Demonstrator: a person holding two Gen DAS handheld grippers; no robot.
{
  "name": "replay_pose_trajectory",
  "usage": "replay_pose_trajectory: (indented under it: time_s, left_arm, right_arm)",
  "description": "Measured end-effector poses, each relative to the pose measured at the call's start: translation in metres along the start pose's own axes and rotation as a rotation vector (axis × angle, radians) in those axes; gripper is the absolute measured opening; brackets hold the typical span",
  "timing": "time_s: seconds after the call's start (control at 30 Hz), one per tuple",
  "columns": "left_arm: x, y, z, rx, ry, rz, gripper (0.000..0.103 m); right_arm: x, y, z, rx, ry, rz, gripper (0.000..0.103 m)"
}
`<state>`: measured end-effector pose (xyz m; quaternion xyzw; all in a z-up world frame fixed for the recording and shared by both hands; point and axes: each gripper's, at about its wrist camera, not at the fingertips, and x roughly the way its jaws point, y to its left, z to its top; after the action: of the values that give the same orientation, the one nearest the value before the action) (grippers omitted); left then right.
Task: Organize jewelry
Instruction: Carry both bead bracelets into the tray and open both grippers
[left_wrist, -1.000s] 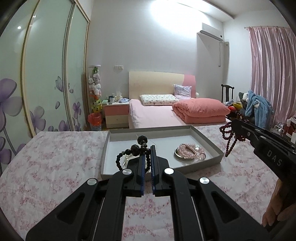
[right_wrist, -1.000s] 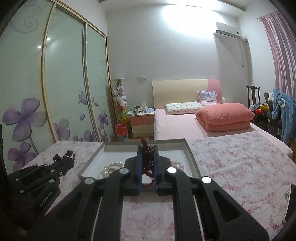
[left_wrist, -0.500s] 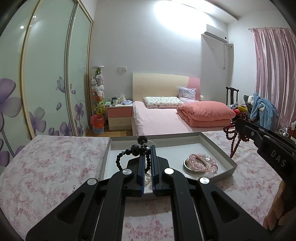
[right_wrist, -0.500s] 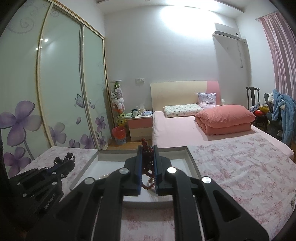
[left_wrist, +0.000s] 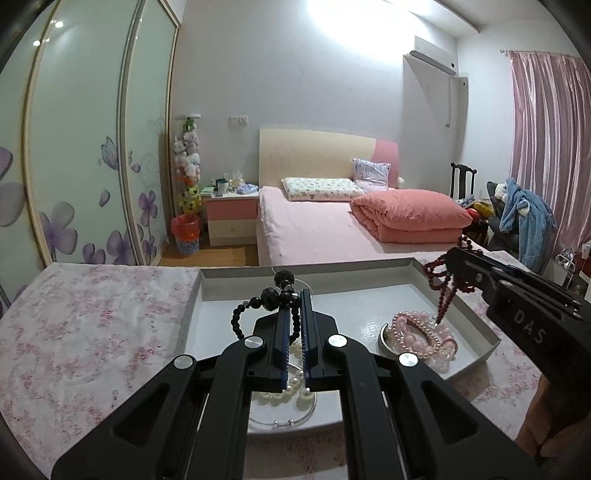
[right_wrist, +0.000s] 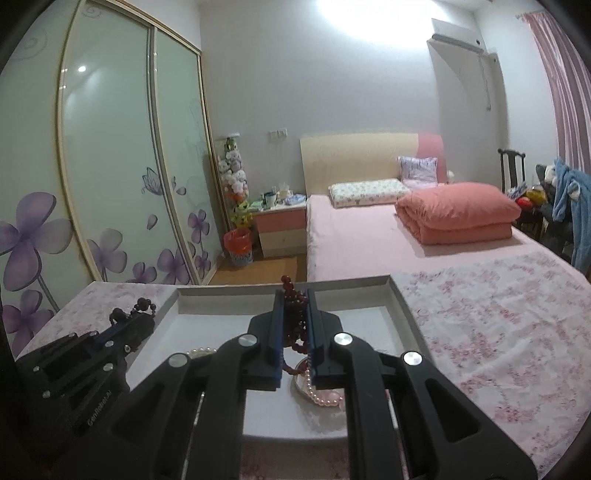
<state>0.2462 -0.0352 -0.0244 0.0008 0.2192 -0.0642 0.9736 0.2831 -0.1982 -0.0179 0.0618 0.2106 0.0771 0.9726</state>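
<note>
On the left, the left gripper (left_wrist: 293, 295) is closed on a string of black beads (left_wrist: 258, 306). Most of the strand hangs as a loop off the left side of the jaws, above the near left part of the grey tray (left_wrist: 369, 271). Only a short stretch of it sits between the pads, so a jolt or a quick tilt could let the loop slide out and fall outside the tray, onto the flowered cloth (left_wrist: 92, 325).

Under that gripper lie white pearls (left_wrist: 284, 391) and a thin silver ring (left_wrist: 295, 419). If the black strand is let go straight down, it may land across them and tangle, which would undo the sorting.

To the right, a small dish (left_wrist: 384, 339) holds a heap of pink beads (left_wrist: 421, 332). The right gripper (right_wrist: 295, 306) is closed on a bunch of dark red beads (right_wrist: 293, 314), and in the left wrist view their loose tail hangs down to the pink heap; whether it touches cannot be told. Dragged sideways, that tail could snag the pink beads and pull them or the dish out of place. The two grippers are also near each other over one tray, so the hanging strands could catch on one another.
</note>
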Motion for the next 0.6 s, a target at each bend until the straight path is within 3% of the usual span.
replay_pose_trajectory:
  time_s: [0.17,0.27,0.47,0.6]
  left_arm:
    - [0.013,0.000,-0.001,-0.007,0.034,-0.019,0.007]
    - [0.013,0.002,-0.001,-0.015,0.042,-0.025,0.008]
    - [0.002,0.014,0.003,-0.047,0.021,0.011,0.027]
    - [-0.009,0.021,0.008,-0.059,0.006,0.024,0.028]
  right_arm:
    - [0.024,-0.005,-0.003,0.037,0.083,0.034,0.015]
    - [0.028,-0.009,-0.006,0.071,0.105,0.044,0.034]
    - [0.014,-0.019,-0.004,0.100,0.076,0.024,0.034]
    - [0.002,-0.020,-0.002,0.107,0.064,0.021,0.034]
